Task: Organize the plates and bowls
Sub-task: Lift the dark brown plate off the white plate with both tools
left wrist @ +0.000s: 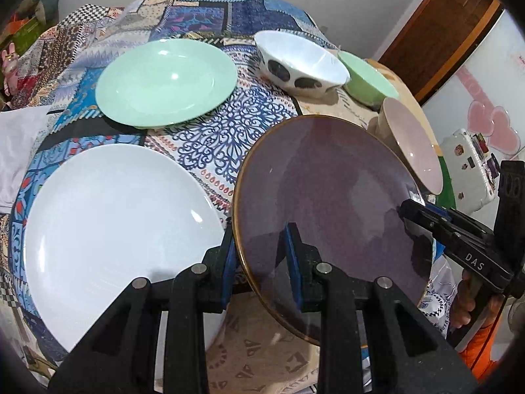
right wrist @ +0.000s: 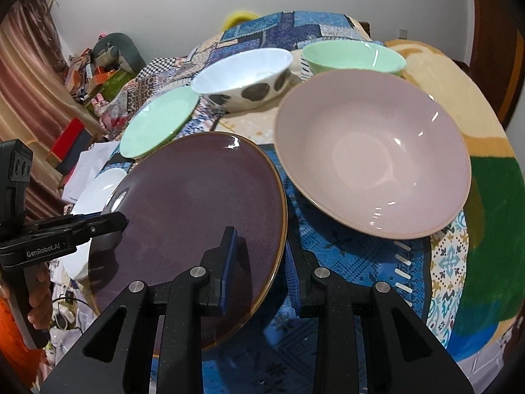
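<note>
Left wrist view shows the left gripper (left wrist: 261,249) pinching the purple plate (left wrist: 328,197) at its 7 o'clock rim, the right gripper (left wrist: 414,209) clamping its 3 o'clock; lower it level onto the white plate (left wrist: 115,223) at 9 o'clock on the surface (left wrist: 210,138).

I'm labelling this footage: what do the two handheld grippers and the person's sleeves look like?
Both the left gripper and the right gripper are matte black with blue finger pads and silver pivot pins. Their sides carry white "GenRobot.AI" and "DAS" lettering. The sleeves are orange.
</note>
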Tool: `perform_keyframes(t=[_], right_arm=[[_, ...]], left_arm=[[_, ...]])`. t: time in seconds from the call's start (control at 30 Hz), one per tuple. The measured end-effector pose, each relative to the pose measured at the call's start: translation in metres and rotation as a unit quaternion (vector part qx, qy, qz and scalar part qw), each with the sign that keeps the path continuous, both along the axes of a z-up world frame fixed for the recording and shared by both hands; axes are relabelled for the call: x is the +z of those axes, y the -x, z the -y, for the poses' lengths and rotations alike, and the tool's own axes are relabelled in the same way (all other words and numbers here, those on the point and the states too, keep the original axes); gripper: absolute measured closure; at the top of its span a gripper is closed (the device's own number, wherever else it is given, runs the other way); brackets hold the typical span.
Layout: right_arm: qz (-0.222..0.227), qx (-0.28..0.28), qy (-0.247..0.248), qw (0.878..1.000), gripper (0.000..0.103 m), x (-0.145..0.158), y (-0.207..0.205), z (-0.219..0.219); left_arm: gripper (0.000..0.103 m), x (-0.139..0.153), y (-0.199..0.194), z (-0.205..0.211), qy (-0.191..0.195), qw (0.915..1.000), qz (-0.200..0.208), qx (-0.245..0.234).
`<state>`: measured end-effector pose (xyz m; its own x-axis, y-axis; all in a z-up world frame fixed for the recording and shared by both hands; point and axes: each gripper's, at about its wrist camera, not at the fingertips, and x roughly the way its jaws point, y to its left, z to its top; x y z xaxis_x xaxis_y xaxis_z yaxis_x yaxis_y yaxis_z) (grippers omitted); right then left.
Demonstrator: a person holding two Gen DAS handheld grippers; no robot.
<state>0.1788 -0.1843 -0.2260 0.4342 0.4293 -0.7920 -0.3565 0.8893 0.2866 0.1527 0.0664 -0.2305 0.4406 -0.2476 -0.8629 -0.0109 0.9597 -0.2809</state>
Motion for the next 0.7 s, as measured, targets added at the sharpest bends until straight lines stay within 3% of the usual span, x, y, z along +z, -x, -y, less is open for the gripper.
perform_keyframes(t=[0.47,0.7], right_arm=[[-0.015,-0.007,0.0,1.0,0.078,-0.008,-0.005,0.005],[0.005,-0.003,0.029,1.0,0.075,0.006,0.003,0.004]], left_arm=[[0.075,-0.022,-0.015,0.006,-0.003,0.9997,-0.023,-0.008],[0.075,-0.022,-0.017,0.008,-0.004,0.9996,-0.027,-0.011]])
